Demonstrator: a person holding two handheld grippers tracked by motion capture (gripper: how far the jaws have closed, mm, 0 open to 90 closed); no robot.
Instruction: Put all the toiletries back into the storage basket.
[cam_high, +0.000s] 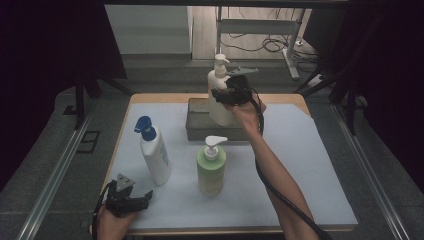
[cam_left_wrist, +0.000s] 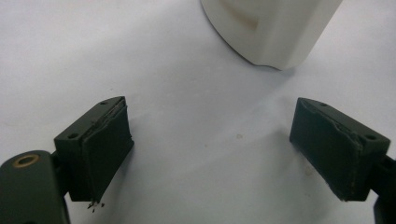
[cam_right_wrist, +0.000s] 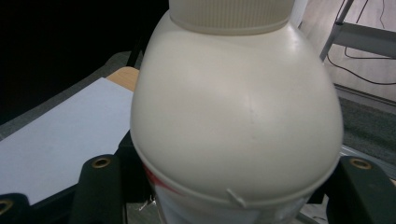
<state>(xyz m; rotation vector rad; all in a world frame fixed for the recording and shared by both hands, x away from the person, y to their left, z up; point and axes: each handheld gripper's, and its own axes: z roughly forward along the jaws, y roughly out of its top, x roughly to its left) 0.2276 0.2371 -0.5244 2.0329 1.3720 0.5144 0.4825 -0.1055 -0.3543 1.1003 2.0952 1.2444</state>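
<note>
One cream pump bottle (cam_high: 218, 95) sits clamped between the right gripper's (cam_high: 231, 94) jaws, above the far grey bin (cam_high: 196, 122). Near left, the left gripper (cam_high: 131, 198) rests wide open.

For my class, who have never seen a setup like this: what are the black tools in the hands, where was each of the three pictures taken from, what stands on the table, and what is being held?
There is no machine here: a person holds a hand-held black clamp with two jaws in each hand. The high view looks down from above the person's side of the table, which has a white sheet over it. The other two pictures come from small cameras riding on the clamps, looking along their jaws.

On the table stand a white pump bottle with a blue pump, a green pump bottle and a grey box.

The right gripper is clamped on a cream pump bottle, held at the grey box; its own camera shows that bottle's shoulder close up.

The left gripper rests low near the table's front edge, jaws open with nothing between them, near the base of a white bottle.
</note>
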